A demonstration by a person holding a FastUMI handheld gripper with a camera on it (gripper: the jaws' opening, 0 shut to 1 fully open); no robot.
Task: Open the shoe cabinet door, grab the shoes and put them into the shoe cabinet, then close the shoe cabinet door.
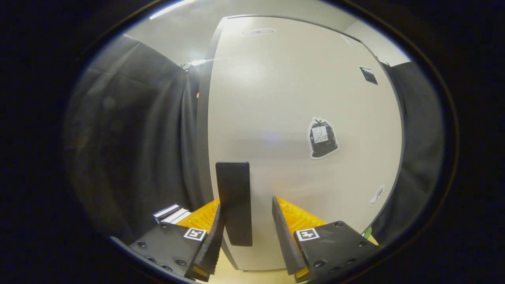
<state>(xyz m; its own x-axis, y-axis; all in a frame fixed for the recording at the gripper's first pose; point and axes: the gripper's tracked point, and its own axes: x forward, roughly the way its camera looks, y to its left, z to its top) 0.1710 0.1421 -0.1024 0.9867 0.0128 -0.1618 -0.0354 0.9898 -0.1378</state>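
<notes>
The shoe cabinet's pale door [292, 102] stands close in front of me and looks shut. A black upright handle [234, 203] sits low on the door near its left edge. My gripper [246, 203] is open, its fingers on either side of the handle. The left finger [213, 240] is almost against the handle, while a gap of bare door shows between the handle and the right finger [282, 232]. A black-and-white striped thing [171, 214], possibly a shoe, lies low to the left of the cabinet, partly hidden behind my gripper.
The cabinet's dark side edge [201, 138] runs down the left of the door. Black cloth [130, 138] hangs on both sides. A black bag sticker [322, 138] and two smaller stickers are on the door. Pale wooden floor [225, 272] shows below.
</notes>
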